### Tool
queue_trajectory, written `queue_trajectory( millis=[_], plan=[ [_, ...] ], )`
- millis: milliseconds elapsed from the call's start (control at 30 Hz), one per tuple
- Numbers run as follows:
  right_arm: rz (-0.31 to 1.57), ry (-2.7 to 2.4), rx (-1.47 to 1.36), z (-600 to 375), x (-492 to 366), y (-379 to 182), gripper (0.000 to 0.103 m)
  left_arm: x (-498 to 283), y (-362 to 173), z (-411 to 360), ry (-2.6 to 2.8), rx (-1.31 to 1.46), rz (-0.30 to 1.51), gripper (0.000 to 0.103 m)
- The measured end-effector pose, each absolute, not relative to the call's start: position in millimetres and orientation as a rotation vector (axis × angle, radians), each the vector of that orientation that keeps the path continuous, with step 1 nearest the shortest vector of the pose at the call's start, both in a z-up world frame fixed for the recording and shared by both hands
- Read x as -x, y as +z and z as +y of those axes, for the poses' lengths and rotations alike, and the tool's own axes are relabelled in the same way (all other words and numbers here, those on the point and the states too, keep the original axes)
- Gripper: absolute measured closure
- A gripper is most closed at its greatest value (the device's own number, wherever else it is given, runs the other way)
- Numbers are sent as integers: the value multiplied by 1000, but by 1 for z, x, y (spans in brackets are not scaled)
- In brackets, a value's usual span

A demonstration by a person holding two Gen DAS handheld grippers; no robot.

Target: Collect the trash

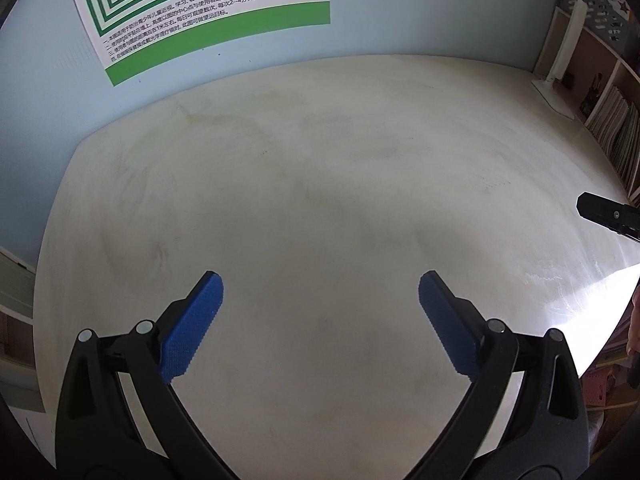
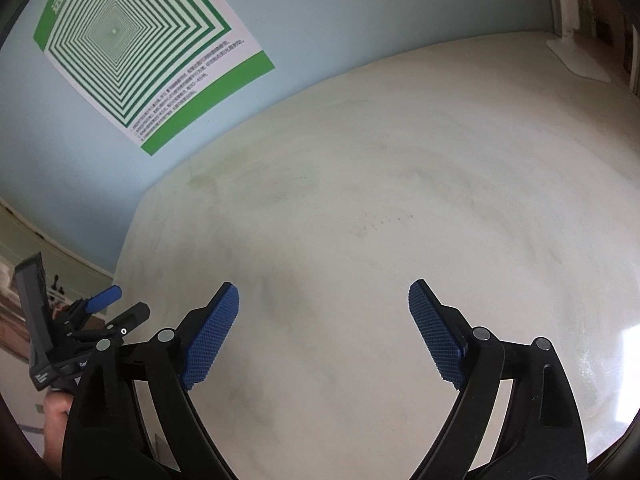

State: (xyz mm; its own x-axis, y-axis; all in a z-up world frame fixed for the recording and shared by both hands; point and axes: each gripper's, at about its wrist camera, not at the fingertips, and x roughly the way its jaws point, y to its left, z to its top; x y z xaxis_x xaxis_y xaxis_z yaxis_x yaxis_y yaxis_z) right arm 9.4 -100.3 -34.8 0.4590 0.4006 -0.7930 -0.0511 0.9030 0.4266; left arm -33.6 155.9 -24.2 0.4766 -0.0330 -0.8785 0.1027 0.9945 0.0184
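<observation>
No trash shows in either view. My left gripper [image 1: 321,286] is open and empty, its blue pads wide apart over the pale tabletop [image 1: 320,168]. My right gripper [image 2: 324,294] is also open and empty above the same tabletop [image 2: 380,200]. The left gripper also shows at the lower left of the right wrist view [image 2: 120,304], held in a hand. One black finger of the right gripper [image 1: 604,212] enters the left wrist view at the right edge.
A green-and-white striped poster [image 1: 208,4] hangs on the light blue wall behind the table; it also shows in the right wrist view [image 2: 136,48]. A white lamp base [image 1: 554,94] stands at the far right corner. Shelves with books [image 1: 612,128] line the right side.
</observation>
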Motion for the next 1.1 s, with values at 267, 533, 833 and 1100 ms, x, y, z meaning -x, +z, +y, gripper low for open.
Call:
queue_trajectory(
  millis=[267, 533, 833, 1100],
  plan=[
    [1051, 332, -344, -110, -16, -26, 15, 46, -23, 153, -15, -24, 1061, 7],
    [1062, 369, -322, -108, -12, -24, 15, 55, -23, 157, 30, 31, 1058, 7],
    [1066, 390, -296, -98, -6, -21, 15, 61, -20, 165, 85, 82, 1044, 7],
    [1062, 400, -298, -87, -4, -19, 15, 65, -16, 163, 84, 64, 1030, 7]
  ],
)
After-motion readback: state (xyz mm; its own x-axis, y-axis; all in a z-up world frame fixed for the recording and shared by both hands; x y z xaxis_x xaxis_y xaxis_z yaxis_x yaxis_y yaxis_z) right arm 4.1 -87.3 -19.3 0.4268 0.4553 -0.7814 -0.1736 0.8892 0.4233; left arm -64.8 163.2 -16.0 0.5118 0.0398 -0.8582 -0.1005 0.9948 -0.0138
